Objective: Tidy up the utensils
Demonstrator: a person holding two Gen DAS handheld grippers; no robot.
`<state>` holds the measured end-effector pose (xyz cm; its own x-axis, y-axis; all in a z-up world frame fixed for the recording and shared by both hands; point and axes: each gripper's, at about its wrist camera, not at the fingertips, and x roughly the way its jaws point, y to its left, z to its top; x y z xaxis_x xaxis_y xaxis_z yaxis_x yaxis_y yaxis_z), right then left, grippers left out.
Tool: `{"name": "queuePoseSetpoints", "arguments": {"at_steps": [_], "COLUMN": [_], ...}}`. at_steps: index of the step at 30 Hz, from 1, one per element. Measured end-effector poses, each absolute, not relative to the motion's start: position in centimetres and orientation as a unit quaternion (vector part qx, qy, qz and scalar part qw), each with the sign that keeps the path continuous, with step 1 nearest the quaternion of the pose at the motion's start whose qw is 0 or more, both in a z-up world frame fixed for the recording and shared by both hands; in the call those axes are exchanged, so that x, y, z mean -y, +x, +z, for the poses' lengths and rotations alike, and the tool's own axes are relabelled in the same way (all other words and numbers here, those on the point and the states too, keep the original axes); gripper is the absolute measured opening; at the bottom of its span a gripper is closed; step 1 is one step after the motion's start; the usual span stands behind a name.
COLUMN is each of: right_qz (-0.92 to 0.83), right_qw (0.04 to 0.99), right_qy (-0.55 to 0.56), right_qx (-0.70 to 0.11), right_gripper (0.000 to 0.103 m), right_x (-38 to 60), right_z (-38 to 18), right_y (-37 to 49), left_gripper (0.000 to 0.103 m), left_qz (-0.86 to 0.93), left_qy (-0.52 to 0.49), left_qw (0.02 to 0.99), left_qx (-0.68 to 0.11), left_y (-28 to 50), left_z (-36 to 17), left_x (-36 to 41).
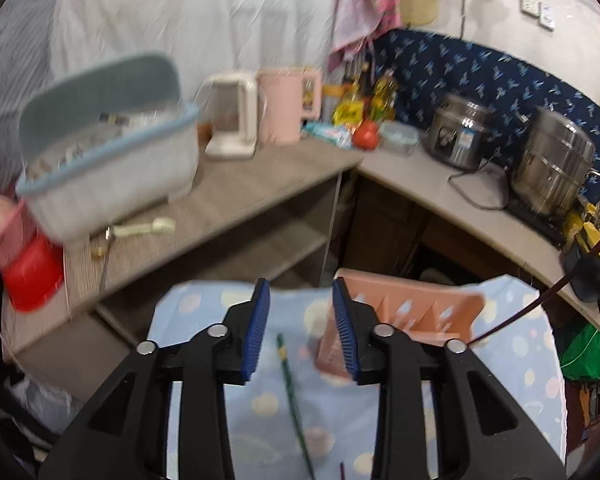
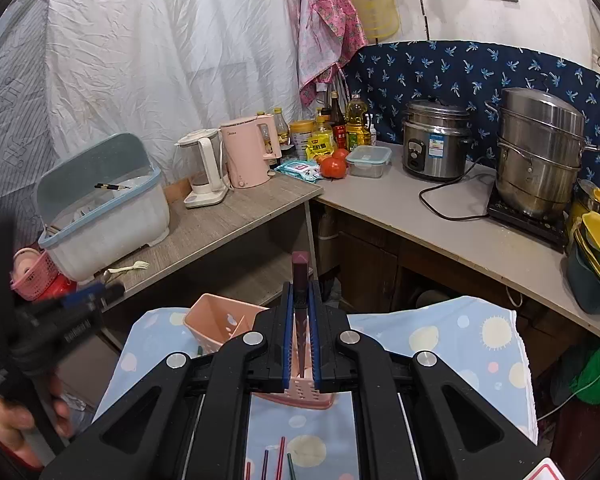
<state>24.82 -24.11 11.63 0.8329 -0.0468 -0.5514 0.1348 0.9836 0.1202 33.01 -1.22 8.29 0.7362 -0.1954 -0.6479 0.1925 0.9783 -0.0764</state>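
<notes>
My left gripper (image 1: 300, 286) stands open over a blue spotted cloth (image 1: 260, 408), with nothing between its pads. Under it a green chopstick (image 1: 294, 404) lies on the cloth. Just right of that gripper stands a pink utensil holder (image 1: 412, 312). My right gripper (image 2: 301, 288) is shut on a dark maroon chopstick (image 2: 300, 268), which sticks up past the fingertips above the pink holder (image 2: 220, 324). That stick also crosses the left wrist view as a thin dark chopstick (image 1: 540, 308). Several more chopsticks (image 2: 280, 456) lie on the cloth. The left gripper (image 2: 100, 293) is blurred at the left, held by a hand (image 2: 12, 420).
A dish box with a blue lid (image 2: 100, 216) stands on the grey table (image 2: 228, 220), with a pale fork (image 2: 132, 267) beside it. Two kettles (image 2: 248, 152), bottles, tomatoes, a rice cooker (image 2: 436, 144) and a steamer pot (image 2: 540, 152) line the counter. Pink and red baskets (image 1: 24, 264) sit at the left.
</notes>
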Motion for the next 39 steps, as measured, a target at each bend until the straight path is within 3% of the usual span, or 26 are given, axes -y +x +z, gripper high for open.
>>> {"name": "queuePoseSetpoints", "arguments": {"at_steps": [2,10,23,28,30,39], "right_qz": [-0.045,-0.046,-0.041,-0.041,-0.042,-0.042], "right_qw": [0.955,0.960,0.957,0.955,0.954,0.954], "right_qy": [0.080,0.083,0.080,0.080,0.077,0.080], "right_qx": [-0.281,-0.263,-0.275,-0.283,-0.286,-0.287], "right_gripper": [0.007,0.007,0.007,0.007,0.007,0.007], "right_x": [24.1,24.1,23.9,23.8,23.7,23.7], "right_z": [11.7,13.1,12.0,11.2,11.1,11.0], "right_y": [24.3,23.6,26.0,26.7,26.9,26.6], "left_gripper": [0.043,0.044,0.042,0.025,0.009,0.007], "left_qz": [-0.088,-0.063,-0.084,-0.085,-0.091,-0.121], "left_qy": [-0.001,0.004,0.023,0.028,0.028,0.009], "left_qw": [0.926,0.890,0.859,0.855,0.852,0.862], "left_qx": [-0.367,-0.451,-0.505,-0.511,-0.514,-0.492], "left_y": [32.7,35.5,40.5,41.3,41.6,38.9], "left_z": [5.9,-2.9,-10.1,-11.2,-11.3,-7.8], "left_x": [0.1,-1.1,2.2,2.6,2.6,0.9]}}
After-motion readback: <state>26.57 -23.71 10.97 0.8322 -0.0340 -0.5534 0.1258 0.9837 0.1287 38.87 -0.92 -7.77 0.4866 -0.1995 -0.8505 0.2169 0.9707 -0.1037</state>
